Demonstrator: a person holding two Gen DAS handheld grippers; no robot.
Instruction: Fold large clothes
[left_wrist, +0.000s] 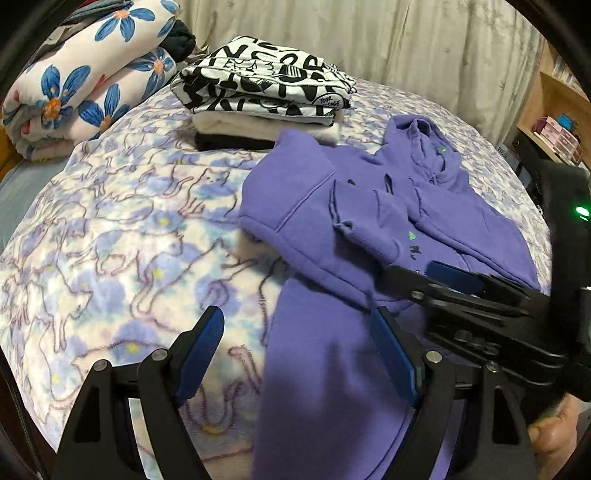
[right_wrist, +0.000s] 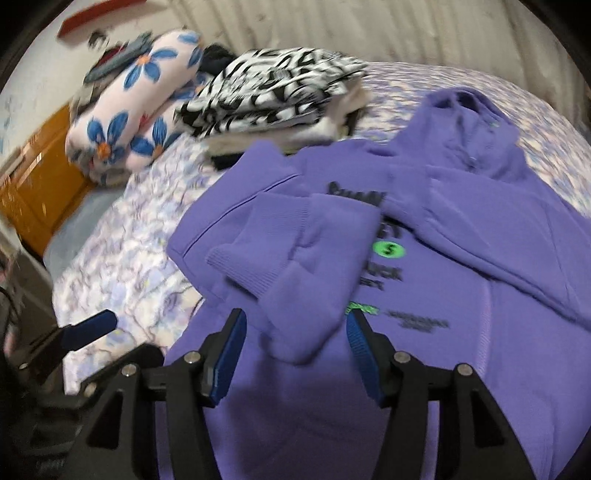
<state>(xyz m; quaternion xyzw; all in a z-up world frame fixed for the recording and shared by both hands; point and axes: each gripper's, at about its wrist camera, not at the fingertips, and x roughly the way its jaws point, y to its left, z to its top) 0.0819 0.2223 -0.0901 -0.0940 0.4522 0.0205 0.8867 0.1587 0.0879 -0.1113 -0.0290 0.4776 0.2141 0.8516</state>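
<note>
Lying front-up on the bedspread (left_wrist: 122, 229), the purple hoodie (left_wrist: 332, 229) had both sleeves crossed over its chest and its hood (right_wrist: 469, 122) pointing toward the curtain (left_wrist: 388, 40). All places below are given from the hoodie.

Left gripper (left_wrist: 295, 354) hovered at the hoodie's lower left edge, one blue pad over bare bedspread, the other over the purple hem area. Jaws stood wide apart, nothing between the pads, no contact visible.

Right gripper (right_wrist: 295, 350) hovered over the hoodie's lower body, just below the folded sleeve cuff (right_wrist: 295, 280). Its jaws stood roughly half apart; a fold of sleeve fabric sagged into the gap but the pads were not pressing on it. In the left wrist view the right gripper came in from the right across the hoodie's lower right, and whether it touched cloth there could not be told. A thumb of the person's hand (left_wrist: 554, 435) showed at the lower right edge of that view.

Just beyond the hoodie's left shoulder sat a stack of folded clothes (left_wrist: 266, 92), black-and-white print on top. Further left of that lay a rolled floral blanket (left_wrist: 92, 85). The right wrist view was motion-blurred.
</note>
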